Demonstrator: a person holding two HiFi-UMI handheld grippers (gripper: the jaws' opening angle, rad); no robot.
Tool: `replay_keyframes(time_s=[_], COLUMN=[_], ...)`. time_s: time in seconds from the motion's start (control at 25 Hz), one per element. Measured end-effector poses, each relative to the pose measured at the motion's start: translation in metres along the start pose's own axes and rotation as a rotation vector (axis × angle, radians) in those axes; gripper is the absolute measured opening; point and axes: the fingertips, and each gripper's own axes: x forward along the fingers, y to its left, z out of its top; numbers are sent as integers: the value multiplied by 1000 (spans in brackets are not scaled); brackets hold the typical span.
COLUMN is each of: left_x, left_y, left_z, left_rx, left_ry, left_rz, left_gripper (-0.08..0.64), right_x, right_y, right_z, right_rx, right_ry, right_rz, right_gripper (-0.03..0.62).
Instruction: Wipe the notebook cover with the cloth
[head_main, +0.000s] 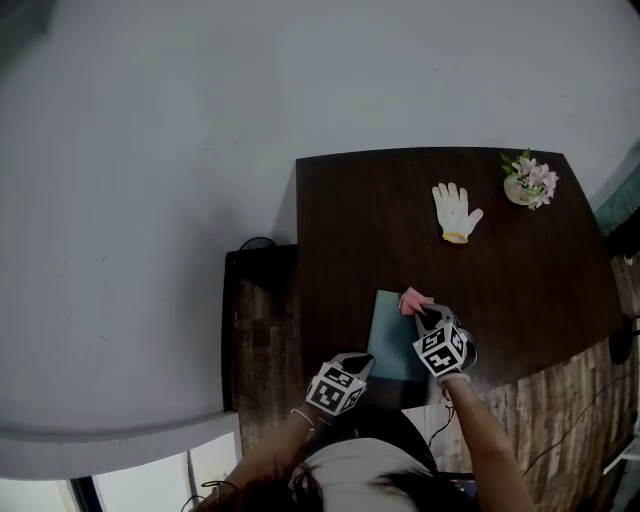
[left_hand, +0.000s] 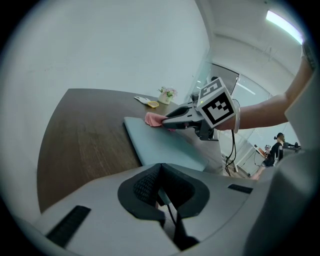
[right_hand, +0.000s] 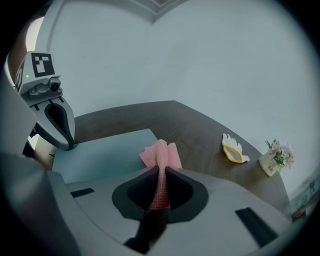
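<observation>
The cloth (right_hand: 161, 154) is soft, thin and light, and it bunches readily. I judge it is best pinched by a gathered fold, with a loose flap left ahead of the jaws to drag flat. The notebook (head_main: 393, 340) looks stiff and flat with a smooth cover, so it will likely slide on the table (head_main: 350, 220) unless it is pinned near a corner. It lies directly ahead of both grippers.

The right hand-held gripper (right_hand: 160, 172) has its jaws closed tight on the pink cloth. The cloth fans out just beyond the tips, onto the cover's far corner. The left hand-held gripper (left_hand: 159, 176) has its jaws together with nothing between them. It sits just beside the notebook's near edge, and I cannot tell whether it touches it.
</observation>
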Motion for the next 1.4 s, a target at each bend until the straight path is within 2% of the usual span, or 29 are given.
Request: replay_keyframes(time_s=[0.4,0.56,0.68,0.84,1.04,1.24,1.4], left_x=[1,0,1,0,0,0,1], left_y=[-1,-2,-3,-4,-5,-5,-6], left_z=[-1,-1,-1,-2,-2,-2,-2], left_rx=[-14,-14,-11,-9,-7,-13,-18], left_ry=[14,13,11,10,12,19,24], left_rz=[-14,-13,-10,-10,-14,-19,-22], left_gripper=[18,18,18,18,18,18,18], right_x=[-26,-46,-60,-65,-50,-23,-6], right_y=[-33,-45,-40,-10,48,93,107], right_z=[-47,-40,-25,4,39,52,45], right_rx=[117,178,204,200,128,60,26], right_ry=[61,-12,-82,-159,-192,-157,-112], right_rz=[-108,-162,-172,-128,2,124,163], right_gripper=[37,37,37,38,38,38,38])
